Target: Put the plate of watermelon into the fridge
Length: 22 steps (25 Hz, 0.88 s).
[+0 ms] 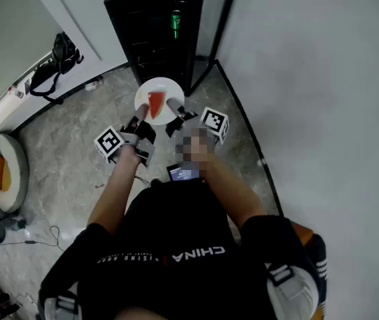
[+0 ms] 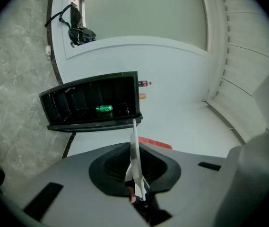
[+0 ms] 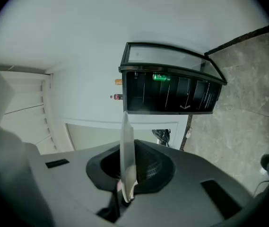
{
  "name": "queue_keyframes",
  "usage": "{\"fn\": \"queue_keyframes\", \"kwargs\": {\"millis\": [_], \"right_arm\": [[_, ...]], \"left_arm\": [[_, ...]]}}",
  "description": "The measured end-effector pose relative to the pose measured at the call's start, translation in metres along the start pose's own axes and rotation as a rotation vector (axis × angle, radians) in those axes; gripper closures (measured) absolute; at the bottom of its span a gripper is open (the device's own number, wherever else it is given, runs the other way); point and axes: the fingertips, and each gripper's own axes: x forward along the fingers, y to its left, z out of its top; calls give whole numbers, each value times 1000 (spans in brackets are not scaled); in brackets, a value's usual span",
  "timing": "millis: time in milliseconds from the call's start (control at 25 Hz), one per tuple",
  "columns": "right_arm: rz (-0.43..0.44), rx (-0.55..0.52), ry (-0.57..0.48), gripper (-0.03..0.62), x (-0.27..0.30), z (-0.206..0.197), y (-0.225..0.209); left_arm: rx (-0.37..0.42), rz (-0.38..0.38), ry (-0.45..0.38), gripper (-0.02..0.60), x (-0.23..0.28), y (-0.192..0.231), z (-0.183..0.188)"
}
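Plate of watermelon (image 1: 158, 99) is in the air, pinched at the rim from both sides, just short of the open black fridge (image 1: 152, 25), not in it.

Left gripper (image 1: 138, 117): jaws clamped on the plate's left rim. In the left gripper view the plate (image 2: 134, 160) shows edge-on between the pads, with a strip of the red slice (image 2: 155, 143) past it. It's a thin bite right at the edge, so I'd judge a slip likely if this side pulls or twists.

Middle: the watermelon slice (image 1: 156, 103) lies loose on the plate. Any tilt toward the fridge and it slides off. I can't tell from here how level the plate is.

Right gripper (image 1: 176, 107): jaws likewise closed on the right rim, plate (image 3: 126, 160) edge-on between them. With two separate holds, if one hand runs ahead of the other, the plate turns in the pads or pops out of one.

Ahead and right: the fridge shelves (image 3: 172, 91) look tightly spaced, and a green can (image 3: 161, 77) sits on one. The plate rim or a gripper could catch a shelf edge or knock the can. The glass door (image 1: 219, 19) stands open on the right, close to the right gripper's path, and a bump there could jolt the plate.
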Motion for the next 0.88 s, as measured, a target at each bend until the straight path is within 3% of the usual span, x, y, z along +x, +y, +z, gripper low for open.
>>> {"fn": "queue_keyframes", "kwargs": {"millis": [400,880], "right_arm": [[-6,9,-4,572,-4,-3,-2],[-22,29,-1,571,-2,-3,-13]], "left_arm": [[14,-26,6,552,-2,-4,-1],[29,1,15,552,-2,7,0]]}}
